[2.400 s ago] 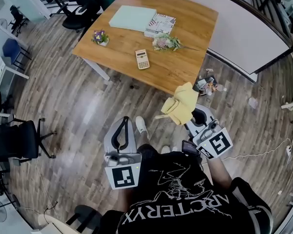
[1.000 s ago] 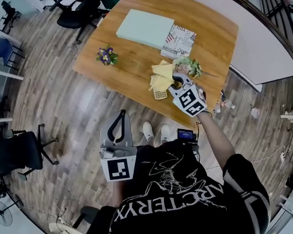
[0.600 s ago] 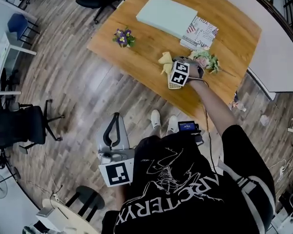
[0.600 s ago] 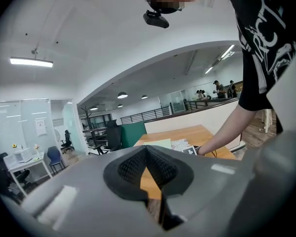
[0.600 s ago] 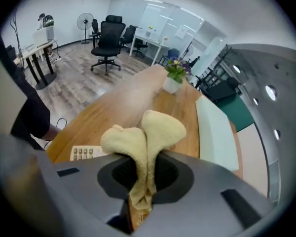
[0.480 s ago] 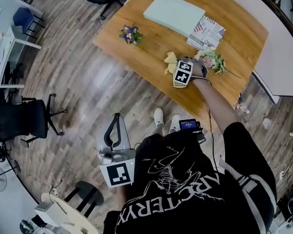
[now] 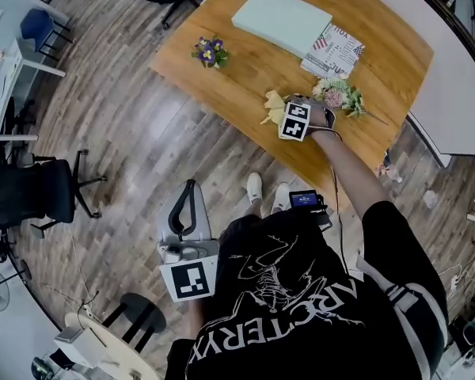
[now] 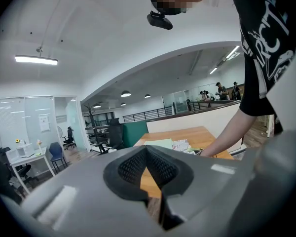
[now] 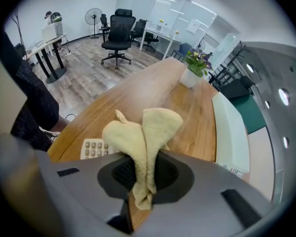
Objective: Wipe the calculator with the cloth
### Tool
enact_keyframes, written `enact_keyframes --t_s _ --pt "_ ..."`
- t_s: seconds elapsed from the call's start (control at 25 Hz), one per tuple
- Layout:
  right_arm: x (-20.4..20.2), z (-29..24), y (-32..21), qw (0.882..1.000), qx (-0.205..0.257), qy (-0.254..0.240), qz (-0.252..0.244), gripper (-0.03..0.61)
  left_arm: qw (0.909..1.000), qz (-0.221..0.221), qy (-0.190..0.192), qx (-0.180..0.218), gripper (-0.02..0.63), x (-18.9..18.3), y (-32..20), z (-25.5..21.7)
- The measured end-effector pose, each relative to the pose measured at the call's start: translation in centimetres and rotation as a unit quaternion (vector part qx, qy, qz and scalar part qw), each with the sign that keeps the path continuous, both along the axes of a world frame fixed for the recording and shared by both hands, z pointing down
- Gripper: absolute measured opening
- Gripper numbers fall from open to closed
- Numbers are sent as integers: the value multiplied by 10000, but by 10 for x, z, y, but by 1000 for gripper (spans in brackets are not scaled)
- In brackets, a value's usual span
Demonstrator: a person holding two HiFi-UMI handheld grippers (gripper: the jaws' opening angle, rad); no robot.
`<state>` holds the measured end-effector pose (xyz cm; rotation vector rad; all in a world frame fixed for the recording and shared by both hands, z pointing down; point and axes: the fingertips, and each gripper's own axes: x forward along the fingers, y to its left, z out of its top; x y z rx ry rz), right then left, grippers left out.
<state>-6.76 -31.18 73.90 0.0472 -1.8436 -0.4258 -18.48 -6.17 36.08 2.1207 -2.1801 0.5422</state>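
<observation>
My right gripper (image 7: 282, 112) is shut on a yellow cloth (image 7: 271, 105) over the front part of the wooden table (image 7: 222, 77). In the right gripper view the cloth (image 9: 143, 142) sticks up in two folds from between the jaws of the right gripper (image 9: 144, 174). The beige calculator (image 9: 93, 148) lies flat on the table (image 9: 138, 93) just under and left of the cloth; the head view hides it beneath the gripper. My left gripper (image 7: 190, 200) hangs low beside my body, far from the table, and holds nothing. Seen from its own camera, the left gripper (image 8: 148, 169) has its pads meeting.
On the table lie a pale green flat box (image 7: 281, 20), a printed magazine (image 7: 332, 50), a flower bunch (image 7: 336, 95) right of the gripper and a small purple flower pot (image 7: 208, 54). A black office chair (image 7: 39, 196) and a stool (image 7: 138, 319) stand on the wooden floor.
My right gripper carried the cloth from beside my body up onto the table and over the calculator; in the last half second it barely shifted. The left gripper stayed low.
</observation>
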Motion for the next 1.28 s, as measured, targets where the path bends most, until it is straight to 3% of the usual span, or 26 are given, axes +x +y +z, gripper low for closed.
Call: enact_keyframes --t_s 0.52,0.96,1.16,1.28 --pt "11 4 92 9985 -411 -141 -336 55 9985 537 130 -10 9 24 -21 6" --pt "31 22 138 9948 -1003 -117 -99 55 9973 694 198 93 9 31 -31 3" --pt "31 -18 129 9884 -1034 -920 633 55 9957 893 190 135 9 38 -40 0" --pt "39 -96 110 9680 -672 -2028 1317 55 9929 1137 227 274 9 48 -48 -6"
